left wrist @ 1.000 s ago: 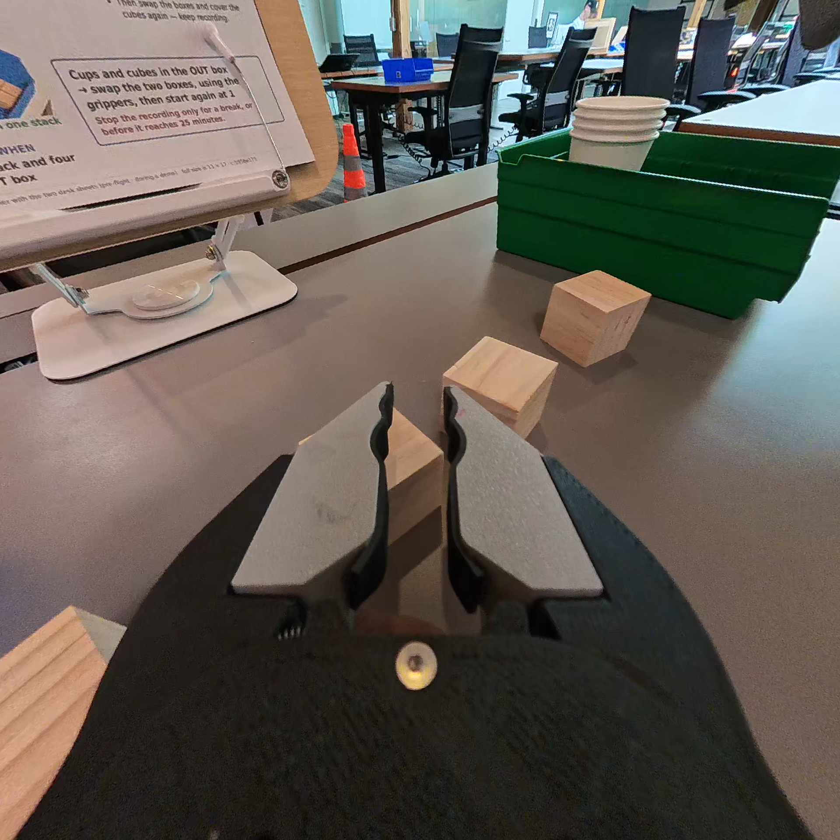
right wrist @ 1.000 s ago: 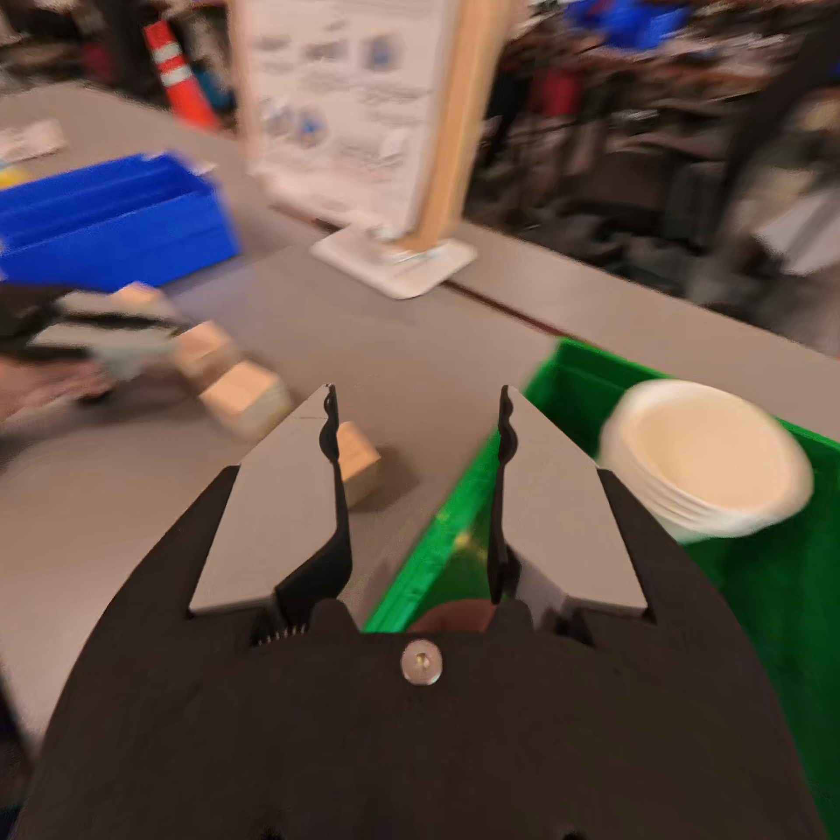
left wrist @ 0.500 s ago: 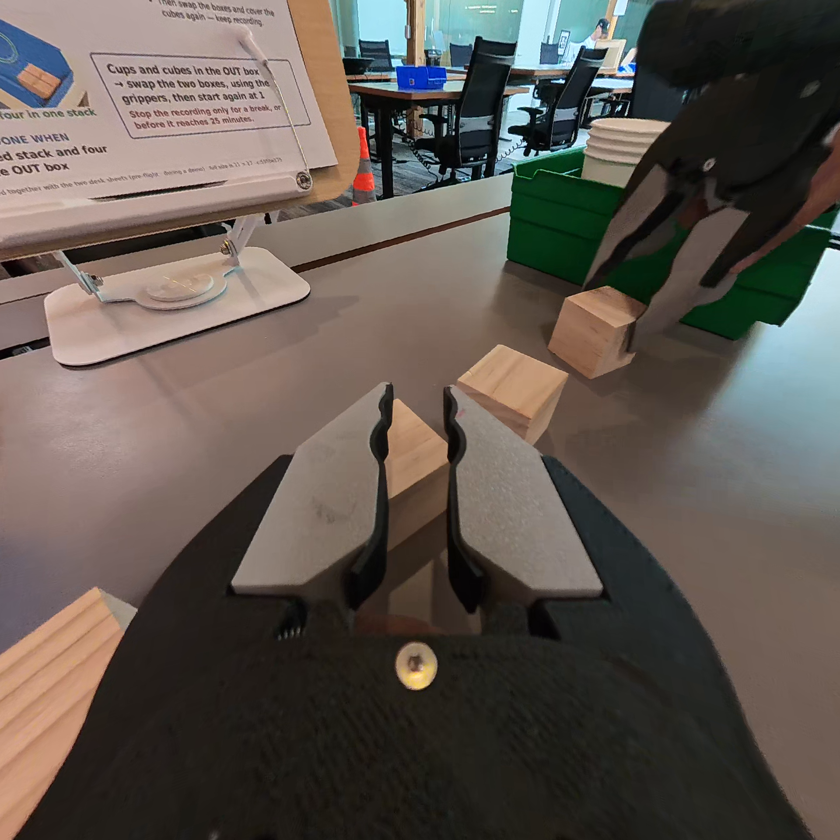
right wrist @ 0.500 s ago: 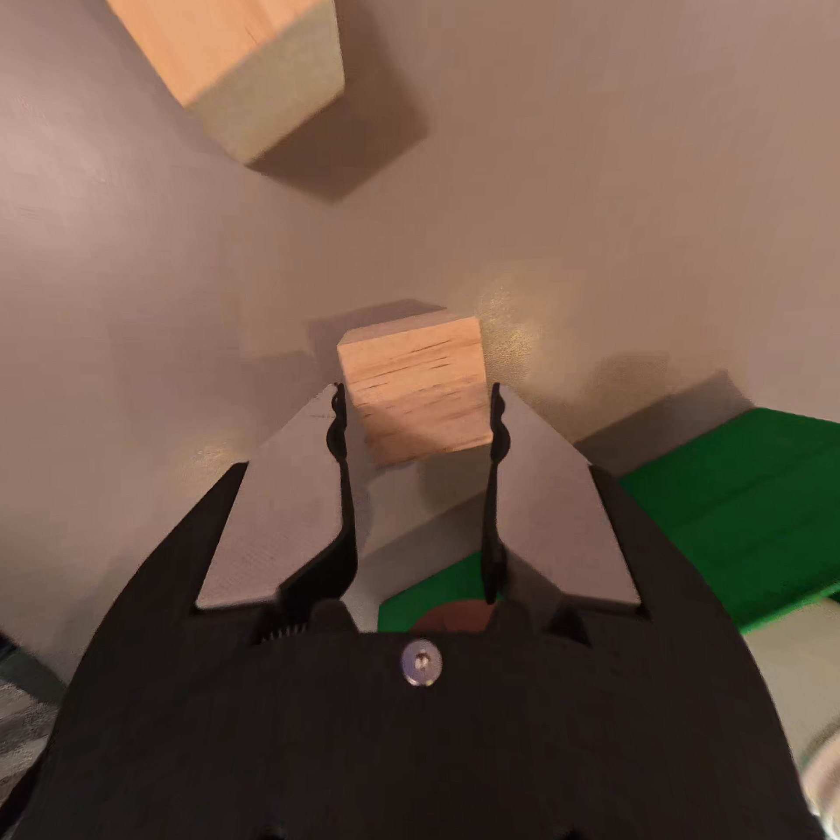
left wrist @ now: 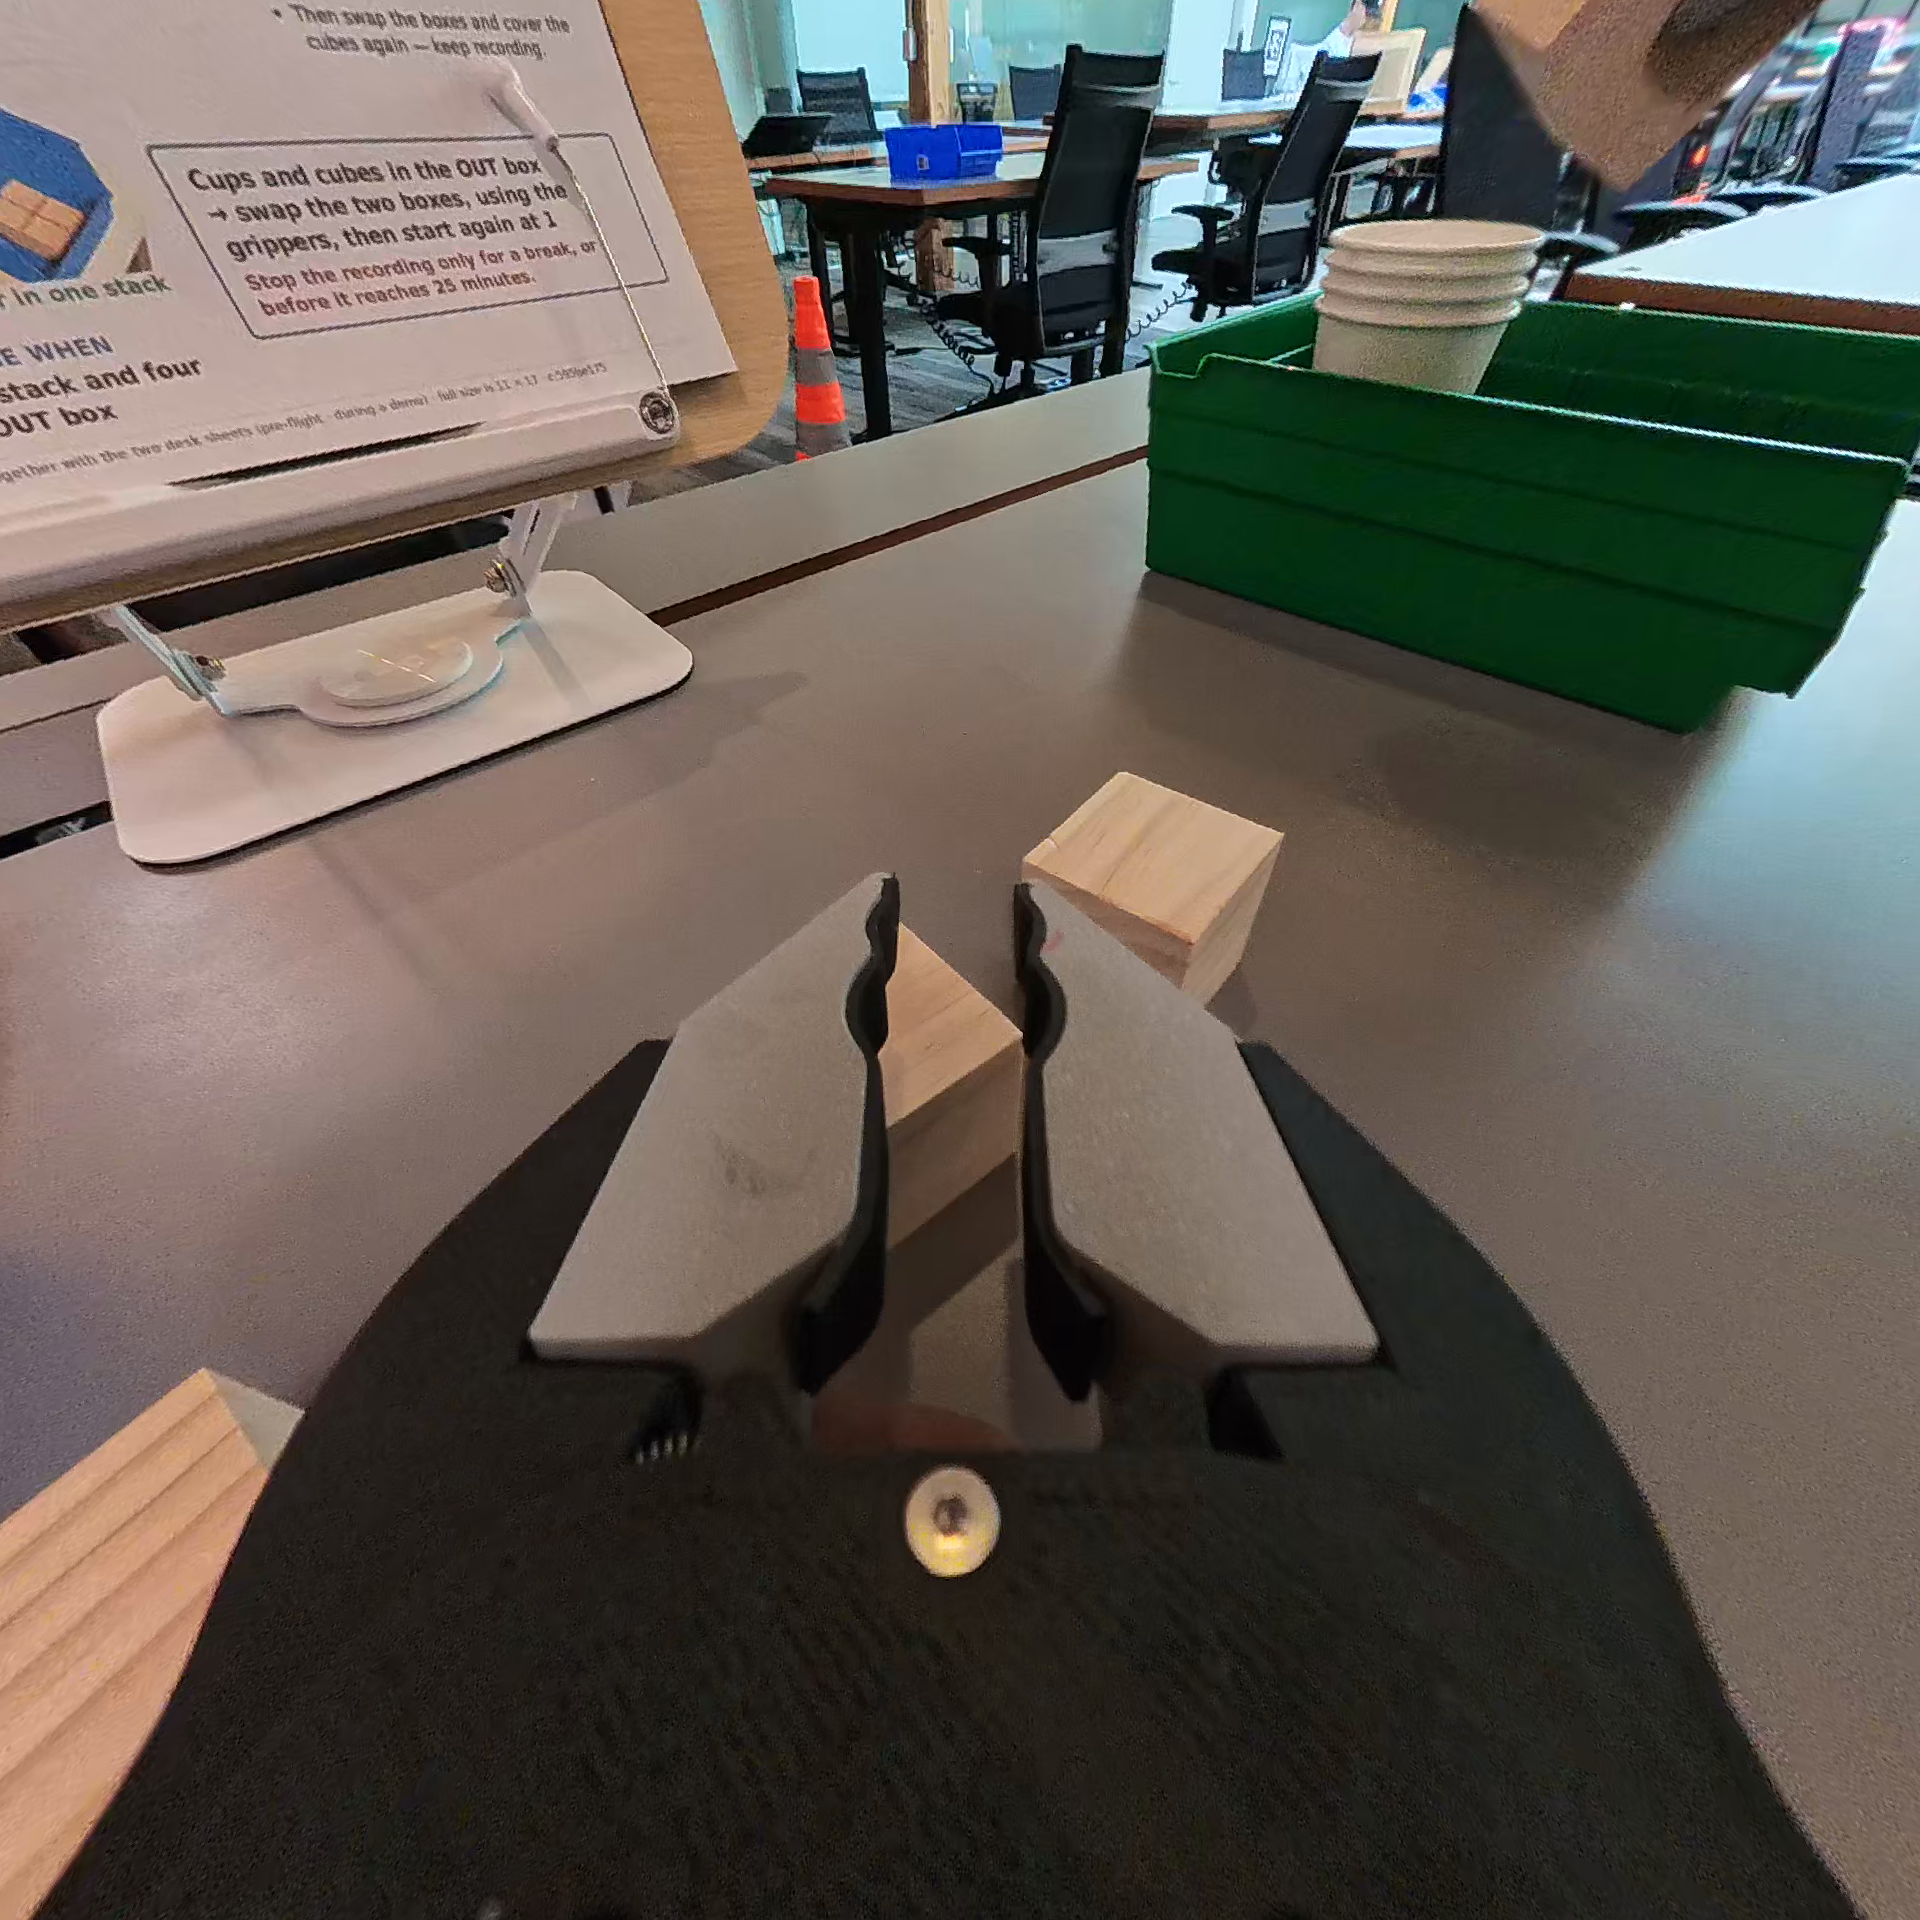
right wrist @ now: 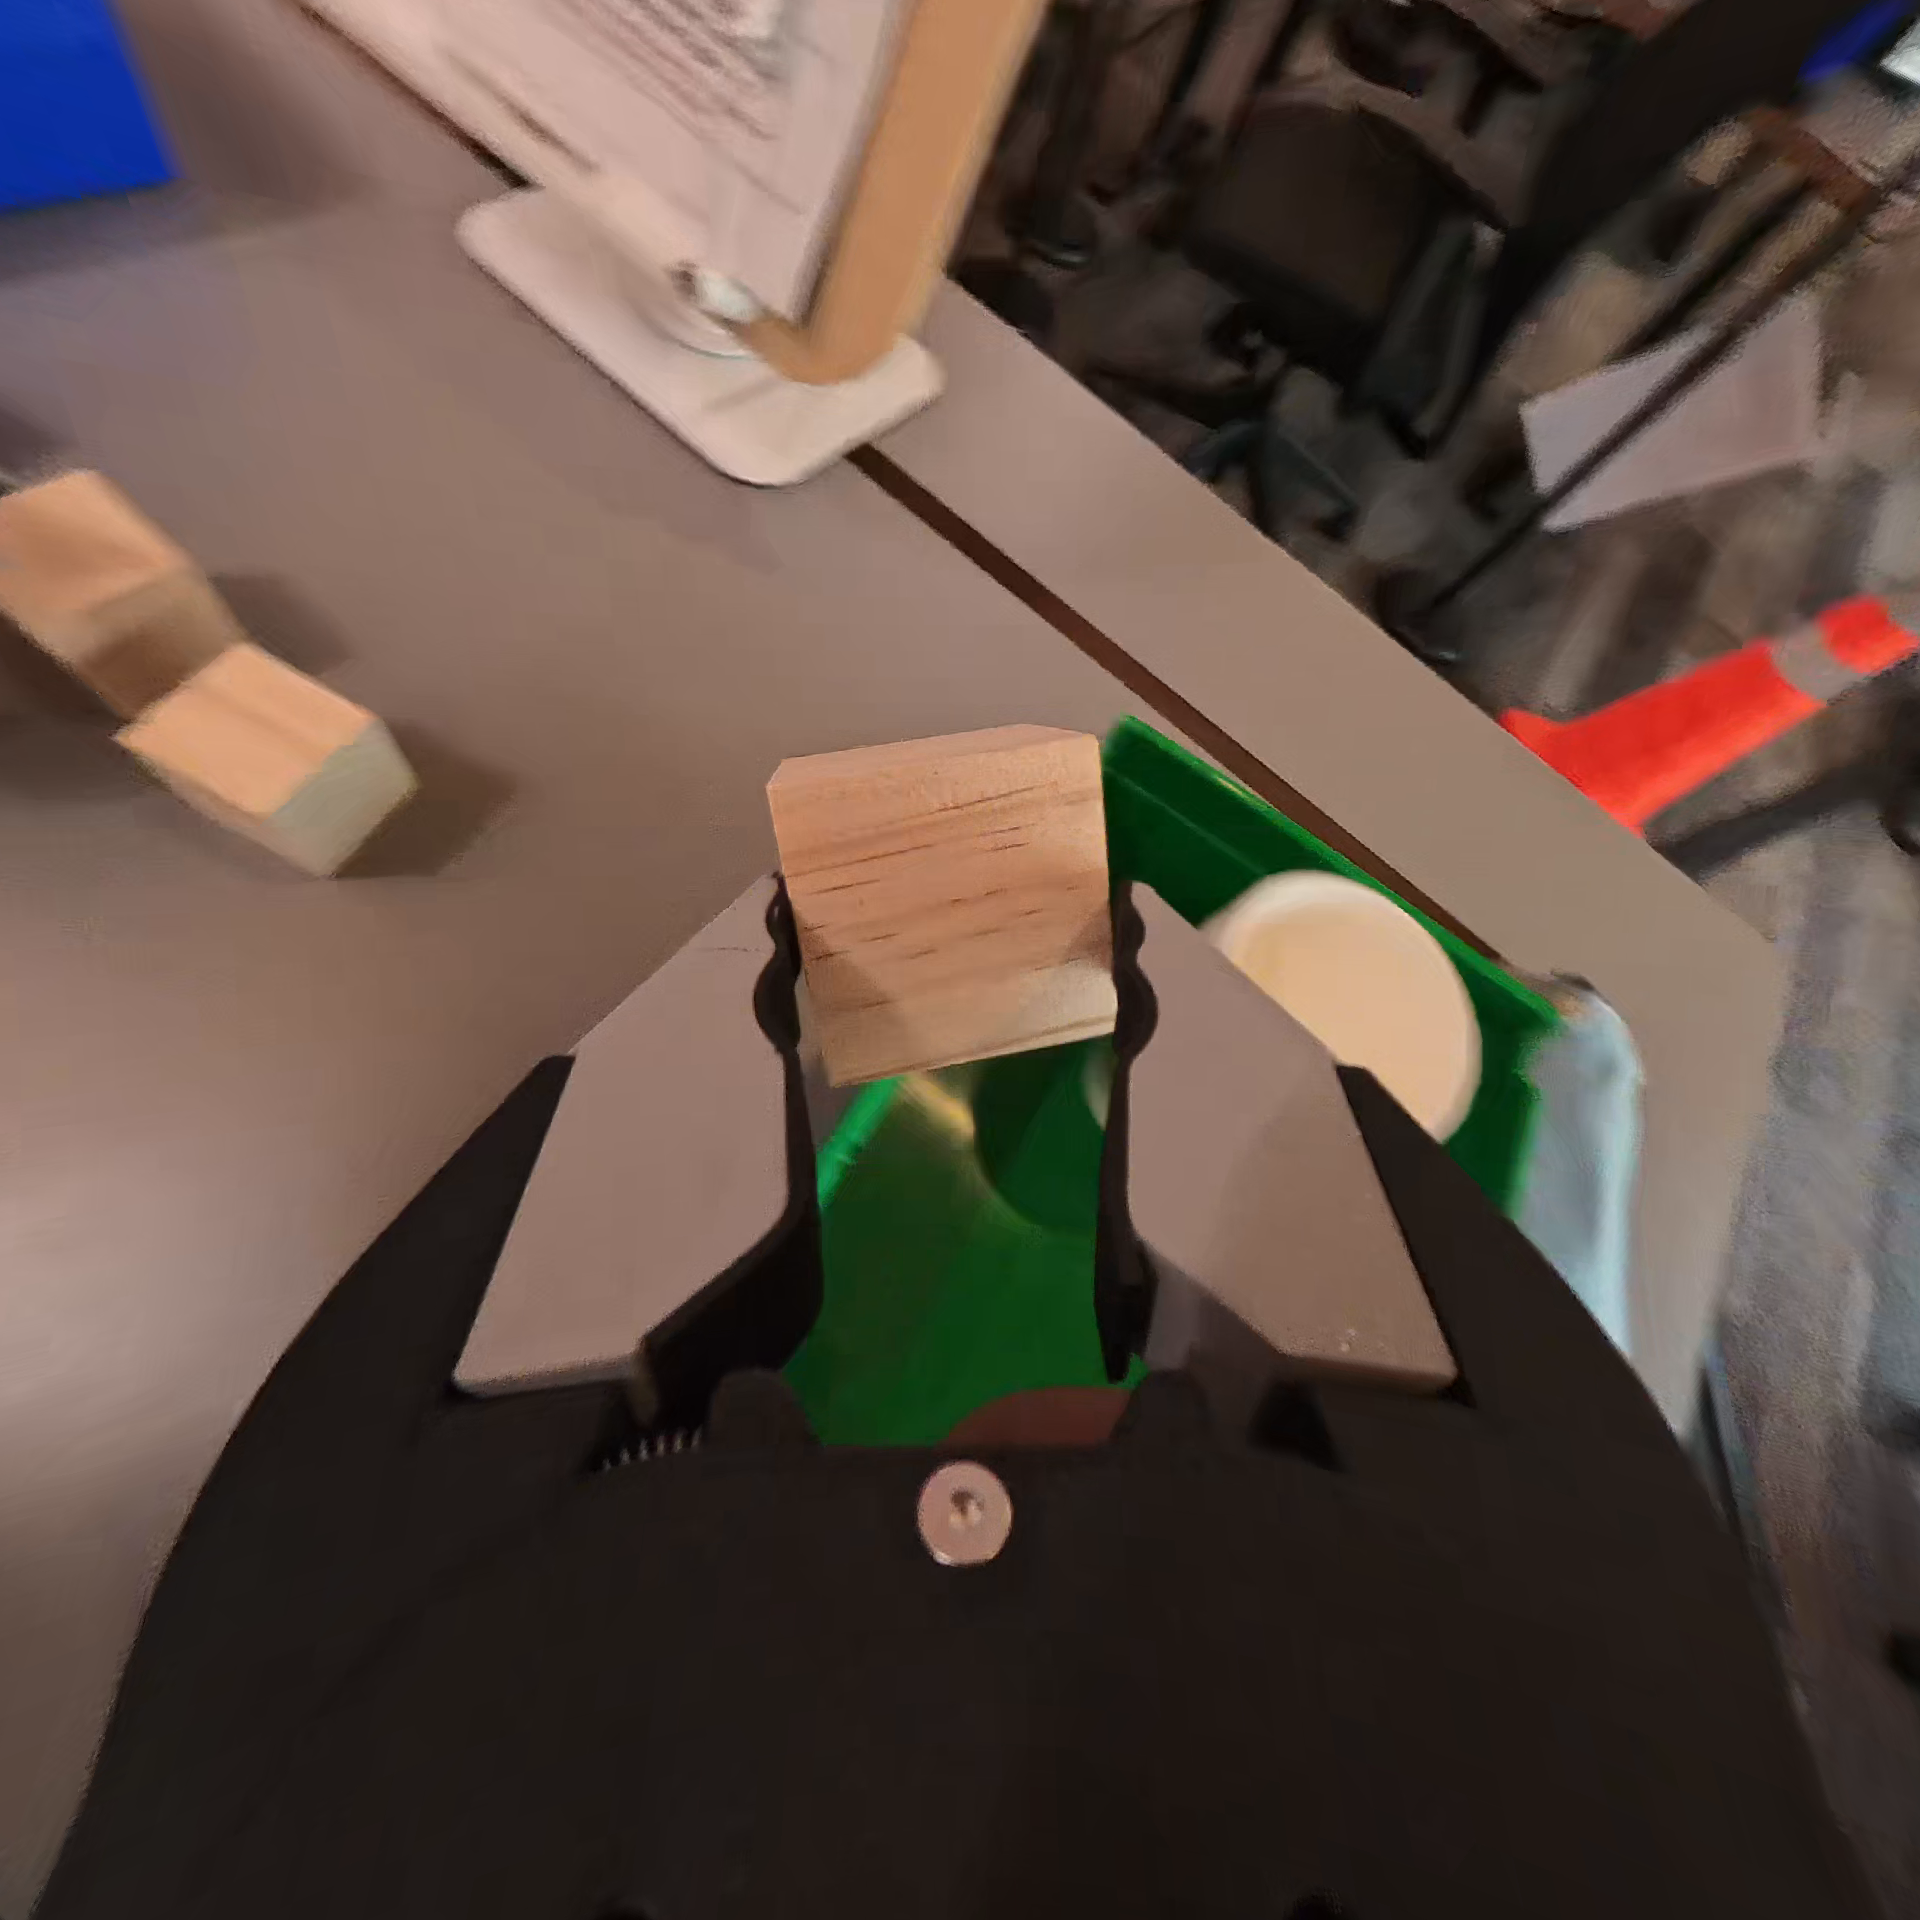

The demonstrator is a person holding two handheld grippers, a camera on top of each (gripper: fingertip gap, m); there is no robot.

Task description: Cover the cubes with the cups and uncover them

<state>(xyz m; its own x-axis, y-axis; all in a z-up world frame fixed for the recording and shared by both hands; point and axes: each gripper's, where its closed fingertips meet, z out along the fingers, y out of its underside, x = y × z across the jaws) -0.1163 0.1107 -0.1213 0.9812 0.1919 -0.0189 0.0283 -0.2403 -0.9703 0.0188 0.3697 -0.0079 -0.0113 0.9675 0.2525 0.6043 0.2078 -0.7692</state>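
Note:
My right gripper (right wrist: pixel 951 914) is shut on a light wooden cube (right wrist: pixel 940 883), both pads pressed on its sides, and holds it in the air over the green bin (right wrist: pixel 935 1247). That cube also shows blurred at the top right of the left wrist view (left wrist: pixel 1590 104). A stack of white paper cups (left wrist: pixel 1423 301) stands in the bin (left wrist: pixel 1507 540). My left gripper (left wrist: pixel 951 904) is low over the table with its fingers a narrow gap apart. A cube (left wrist: pixel 945 1049) lies under them, not gripped. Another cube (left wrist: pixel 1153 883) lies just beyond, to the right.
An instruction sheet on a white stand (left wrist: pixel 395 686) is at the far left of the grey table. Another wooden cube (left wrist: pixel 104 1610) lies near my left gripper's body. A blue bin (right wrist: pixel 62 94) is at the far left. An orange cone (right wrist: pixel 1714 707) stands on the floor beyond the table.
My right gripper came down over the rightmost cube, closed on it and lifted it off the table toward the green bin. My left gripper has barely moved.

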